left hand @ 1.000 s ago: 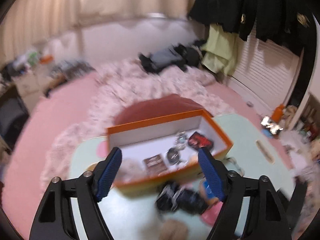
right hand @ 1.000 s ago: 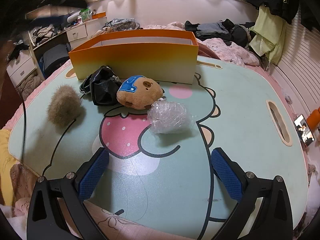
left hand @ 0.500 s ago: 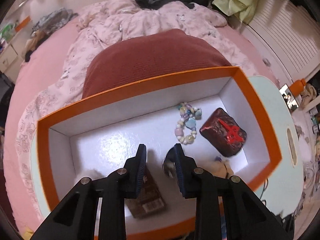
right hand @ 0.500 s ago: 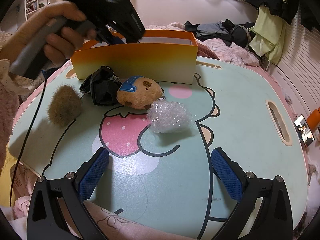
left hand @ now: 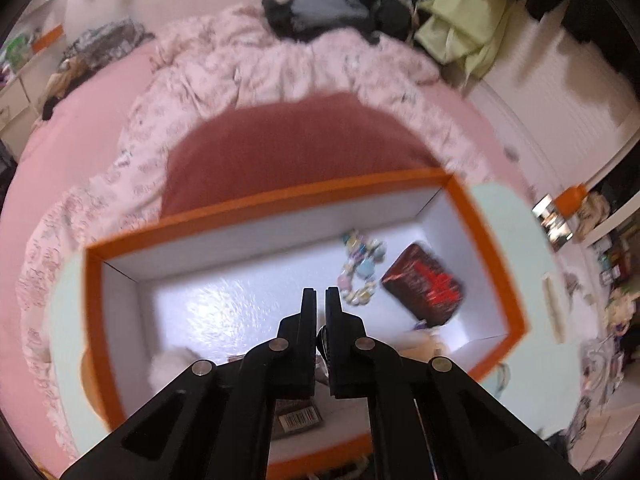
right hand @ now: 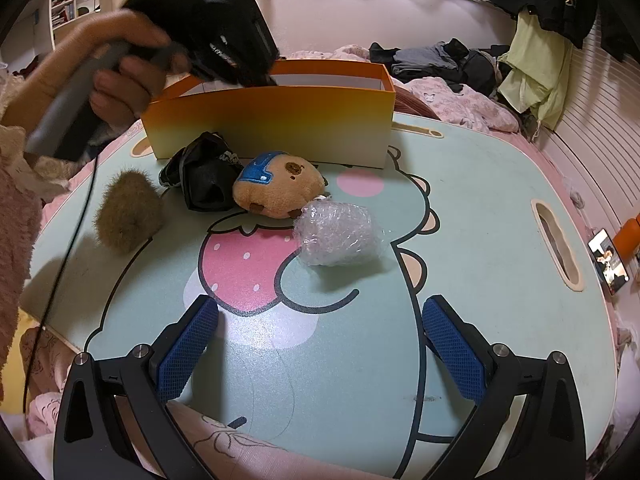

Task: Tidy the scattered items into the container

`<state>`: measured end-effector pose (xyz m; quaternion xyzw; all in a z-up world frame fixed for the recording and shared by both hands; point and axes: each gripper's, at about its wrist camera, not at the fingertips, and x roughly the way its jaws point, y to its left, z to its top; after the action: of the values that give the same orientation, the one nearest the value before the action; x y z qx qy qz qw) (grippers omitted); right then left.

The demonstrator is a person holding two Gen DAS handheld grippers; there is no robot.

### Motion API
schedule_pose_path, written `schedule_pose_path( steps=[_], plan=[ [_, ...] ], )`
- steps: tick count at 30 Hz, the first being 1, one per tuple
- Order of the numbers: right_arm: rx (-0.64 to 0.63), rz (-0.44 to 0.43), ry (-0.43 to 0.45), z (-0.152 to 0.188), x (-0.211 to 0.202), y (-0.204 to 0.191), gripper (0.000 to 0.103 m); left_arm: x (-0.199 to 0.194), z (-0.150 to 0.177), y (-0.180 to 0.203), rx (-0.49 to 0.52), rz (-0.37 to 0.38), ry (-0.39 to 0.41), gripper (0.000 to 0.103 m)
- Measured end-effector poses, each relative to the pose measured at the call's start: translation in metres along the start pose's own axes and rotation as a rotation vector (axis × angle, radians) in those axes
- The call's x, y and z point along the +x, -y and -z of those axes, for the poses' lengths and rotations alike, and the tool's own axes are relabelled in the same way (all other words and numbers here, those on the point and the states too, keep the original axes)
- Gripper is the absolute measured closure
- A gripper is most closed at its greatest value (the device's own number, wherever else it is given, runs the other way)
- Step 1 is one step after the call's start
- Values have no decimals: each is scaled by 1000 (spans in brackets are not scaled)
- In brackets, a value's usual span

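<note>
The left hand-held gripper (left hand: pixel 320 300) hangs above the orange box (left hand: pixel 486 240), its jaws drawn nearly together with only a thin slit between them; a small dark object shows in the slit lower down, but whether it is gripped cannot be told. Inside the box lie a bead bracelet (left hand: pixel 360 268) and a dark red wrapped packet (left hand: pixel 424 284), just beside each other. The right hand-held gripper (right hand: pixel 320 344) is released, jaws wide apart above the desk (right hand: pixel 480 208). On the desk, in front of the box, sit a furry brown ball (right hand: pixel 128 216), a black pouch (right hand: pixel 204 176), a capybara plush (right hand: pixel 280 188) and a bubble-wrap bundle (right hand: pixel 336 236).
</note>
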<state>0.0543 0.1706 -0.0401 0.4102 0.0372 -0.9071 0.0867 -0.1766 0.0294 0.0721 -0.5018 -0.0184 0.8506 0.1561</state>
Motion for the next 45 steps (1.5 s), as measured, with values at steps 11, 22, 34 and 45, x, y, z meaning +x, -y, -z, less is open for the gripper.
schedule_pose_path(
  steps=[11,22,34,45],
  plan=[
    [0,1,0,0,0,-1,1,-73,84,3,-2,143,170,99],
    [0,1,0,0,1,-1,1,-32,135,14,18,178,138,97],
    [1,1,0,0,1,-1,1,-84,150,20,63,143,315,59],
    [1,1,-1,0,2,-1,1,-121,203,-5,100,107,243,55]
  ],
)
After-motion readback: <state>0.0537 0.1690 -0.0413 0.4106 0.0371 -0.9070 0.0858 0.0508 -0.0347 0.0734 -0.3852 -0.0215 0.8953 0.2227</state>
